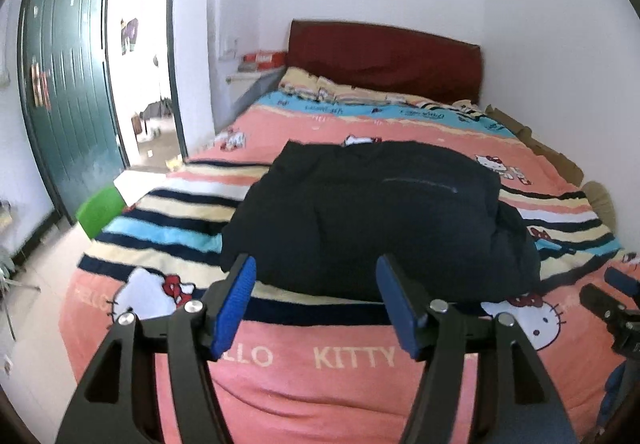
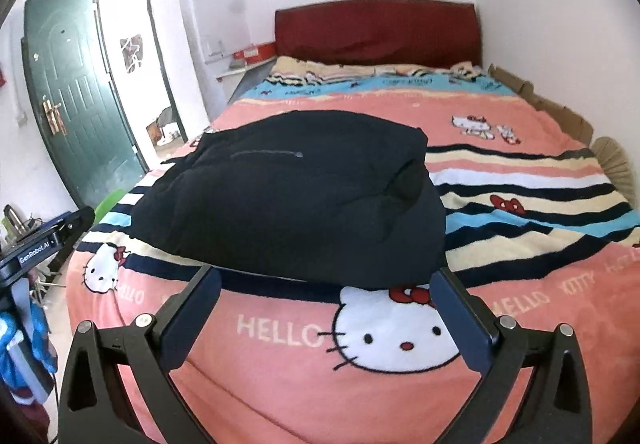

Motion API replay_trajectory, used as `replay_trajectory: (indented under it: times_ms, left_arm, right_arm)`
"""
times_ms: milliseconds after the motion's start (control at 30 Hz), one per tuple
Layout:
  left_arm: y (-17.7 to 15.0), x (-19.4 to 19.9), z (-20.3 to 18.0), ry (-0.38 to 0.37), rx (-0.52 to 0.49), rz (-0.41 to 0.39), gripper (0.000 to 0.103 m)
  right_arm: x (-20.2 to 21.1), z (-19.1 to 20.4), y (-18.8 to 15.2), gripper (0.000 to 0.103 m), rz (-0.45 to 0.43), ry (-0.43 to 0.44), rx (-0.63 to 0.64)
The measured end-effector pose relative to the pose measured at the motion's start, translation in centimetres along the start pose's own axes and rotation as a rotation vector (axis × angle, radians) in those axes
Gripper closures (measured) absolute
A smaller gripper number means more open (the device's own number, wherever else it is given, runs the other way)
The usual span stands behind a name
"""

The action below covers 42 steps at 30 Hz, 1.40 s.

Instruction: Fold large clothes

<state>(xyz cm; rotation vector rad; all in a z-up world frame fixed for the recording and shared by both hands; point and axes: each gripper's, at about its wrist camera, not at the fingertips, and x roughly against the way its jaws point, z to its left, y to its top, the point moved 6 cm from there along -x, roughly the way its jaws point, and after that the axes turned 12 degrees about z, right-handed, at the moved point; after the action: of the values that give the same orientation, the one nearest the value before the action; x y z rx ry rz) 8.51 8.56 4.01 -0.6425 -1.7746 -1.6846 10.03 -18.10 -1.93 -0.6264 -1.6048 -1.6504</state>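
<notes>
A: Black padded coat [image 1: 372, 220], folded into a thick bundle, lies on a pink cartoon-print blanket [image 1: 304, 372] that covers a bed. Where are the claws?

B: Both hang above the near end of the bed, short of the coat. The left gripper [image 1: 316, 300] has its blue pads apart with nothing between them. The right gripper [image 2: 326, 308] stands wider, also empty. Neither touches the cloth.

A: Which step is this?

B: It looks like a pause after a fold: the coat is let go and sits compact, a zip line across its top. It may be the end, or one fold may remain.

A: And the next move?

B: If another fold is wanted, each claw would need to drop to a near corner of the bundle and pinch several puffy layers at once, which could slip.
</notes>
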Motion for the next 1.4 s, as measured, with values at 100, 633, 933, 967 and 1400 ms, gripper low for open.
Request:
replay_trajectory:
  times_ms: [100,633,933,967,1400]
  left_arm:
    - [-0.2,1.4,-1.4,0.016,-0.029,-0.033,0.042]
    - [-1.1,3.8,-2.9,0.021,-0.056,-0.123,0.042]
    - [-1.4,4.4,-3.4,0.048,-0.072,-0.155,0.042]
    - [-1.5,4.4,-3.4,0.048,-0.073,-0.154,0.042]
    - [-2.5,2.5,-3.3,0.036,-0.081,-0.118,0.042]
  right_arm:
    - [0.8,0.9,-0.8,0.000,-0.024,-0.017,0.012]
    - [4.8,0.8,-1.4,0.001,-0.139,-0.078,-0.010]
    - [4.5,0.8,-2.3,0.001,-0.132,-0.092,0.007]
    - [4.5,0.7,-2.3,0.001,-0.131,-0.092,0.007]
    - [4.5,0.4,-2.4,0.000,-0.140,-0.141,-0.005]
